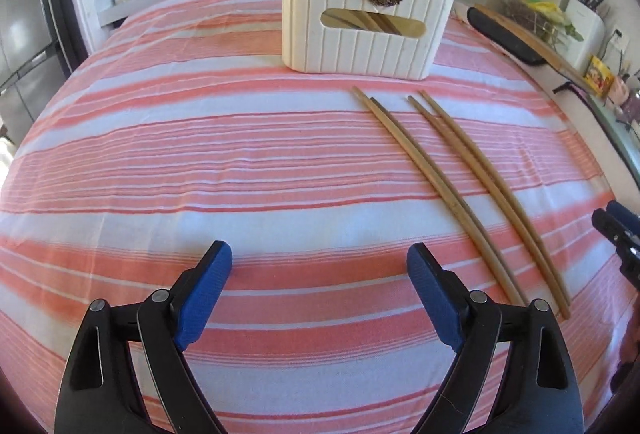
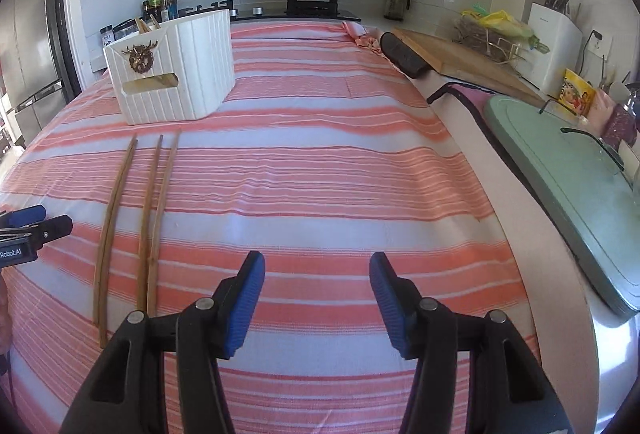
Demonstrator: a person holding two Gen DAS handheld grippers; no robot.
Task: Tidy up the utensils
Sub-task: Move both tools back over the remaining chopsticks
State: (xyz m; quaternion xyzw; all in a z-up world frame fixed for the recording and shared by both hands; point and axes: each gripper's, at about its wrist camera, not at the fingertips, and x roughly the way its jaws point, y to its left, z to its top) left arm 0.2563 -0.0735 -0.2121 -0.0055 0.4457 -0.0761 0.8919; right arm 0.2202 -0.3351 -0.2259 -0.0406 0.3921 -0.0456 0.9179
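Left tool point(image 1: 320, 266) agape, right tool point(image 2: 316, 274) parted, both empty. Chopsticks point(image 1: 460, 186) on striped desk cloth point(image 1: 200, 154) before white holder point(image 1: 368, 22). Right view only — green lid point(image 2: 560, 174).

Left gripper point(image 1: 319, 266): two black plastic arms, curved, each with a teardrop cutout near the base and silver round pivot pins at the linkages. Fingers point(image 1: 208, 290) were capped with blue ribbed pads. Right gripper point(image 2: 317, 276) was the same build: black arms, silver pins, blue ribbed pads point(image 2: 390, 304). In the right wrist view the left unit's body carried white lettering ending "Robot.AI".
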